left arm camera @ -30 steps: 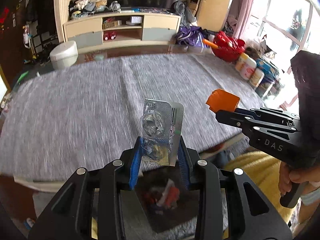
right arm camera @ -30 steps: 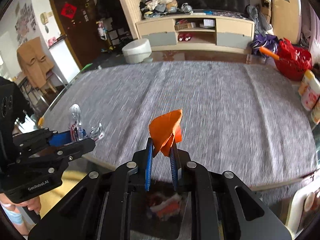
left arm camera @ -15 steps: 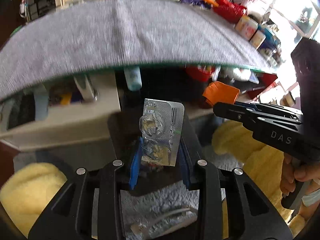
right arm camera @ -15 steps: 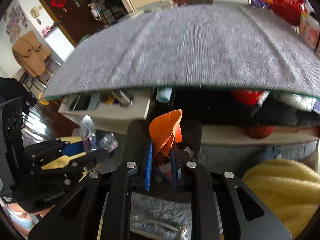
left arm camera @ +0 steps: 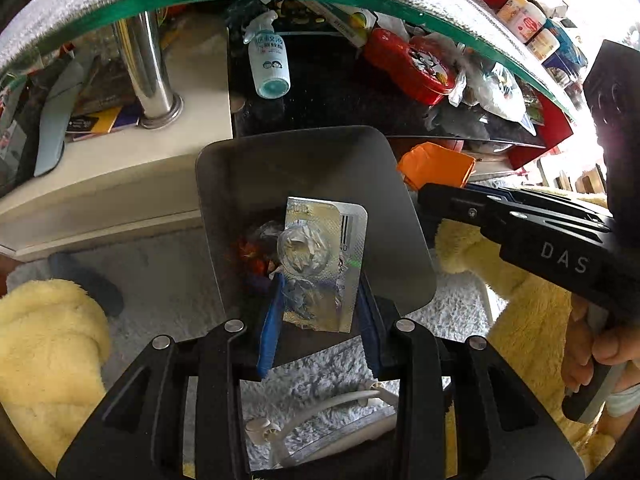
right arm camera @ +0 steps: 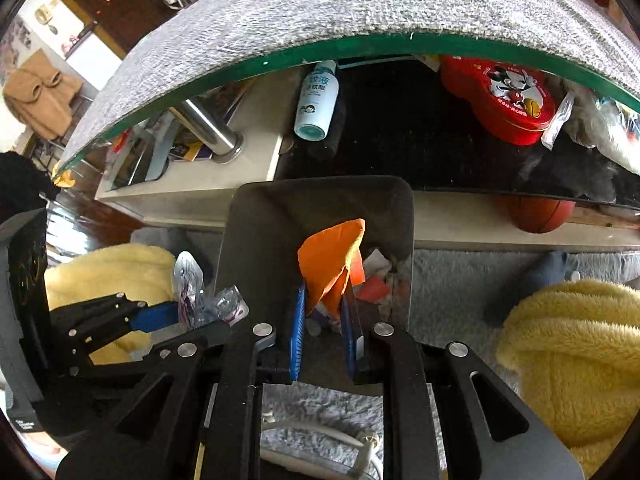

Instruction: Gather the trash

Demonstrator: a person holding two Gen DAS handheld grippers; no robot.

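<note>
Moved: both tongs dropped from above the desk (left arm camera: 120,12) to over the dark bin (left arm camera: 304,160). Left tongs (left arm camera: 318,308) clamp the blister pack (left arm camera: 324,264). Right tongs (right arm camera: 322,320), jaws opening, hold the orange wrapper (right arm camera: 330,264). Risk: wrapper, near the bin's rim, may flutter outside on release.

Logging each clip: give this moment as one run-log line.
left tongs: grip blister pack | right tongs: opening, orange wrapper between | both over trash bin | nothing dropped yet
</note>
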